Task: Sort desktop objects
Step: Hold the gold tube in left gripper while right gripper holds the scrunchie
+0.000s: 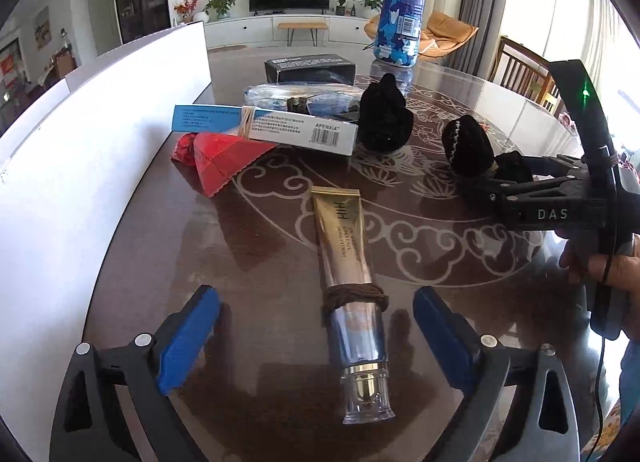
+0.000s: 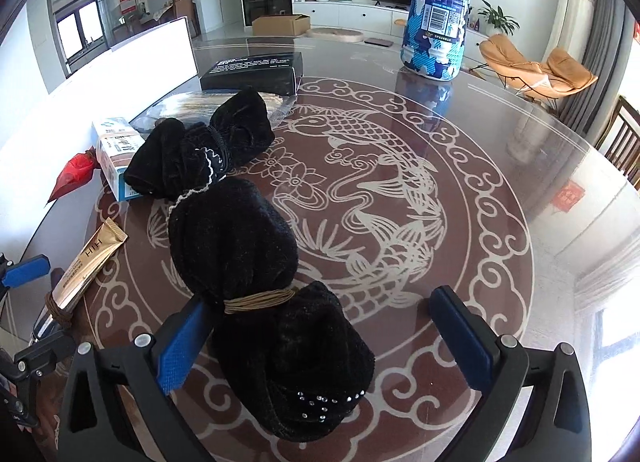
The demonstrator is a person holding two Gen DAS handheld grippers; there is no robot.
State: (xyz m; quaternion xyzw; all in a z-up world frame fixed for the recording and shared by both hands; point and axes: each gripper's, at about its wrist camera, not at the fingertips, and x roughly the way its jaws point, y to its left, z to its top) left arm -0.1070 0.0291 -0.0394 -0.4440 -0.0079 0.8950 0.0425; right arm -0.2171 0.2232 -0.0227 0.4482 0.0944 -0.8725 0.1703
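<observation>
Hand-held grippers gape: left (image 1: 316, 326) around gold tube (image 1: 348, 254), right (image 2: 324, 338) seemingly beside black bundle (image 2: 240, 246).

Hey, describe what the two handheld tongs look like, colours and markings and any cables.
Both tongs have black frames, silver rivets and blue textured pads. The right one, seen from the left camera, carries white "DAS" lettering, a green light and a black cable.

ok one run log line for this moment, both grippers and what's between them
left gripper: open, astride gold tube | right gripper: open, astride black velvet bundle | both items lying on table
</observation>
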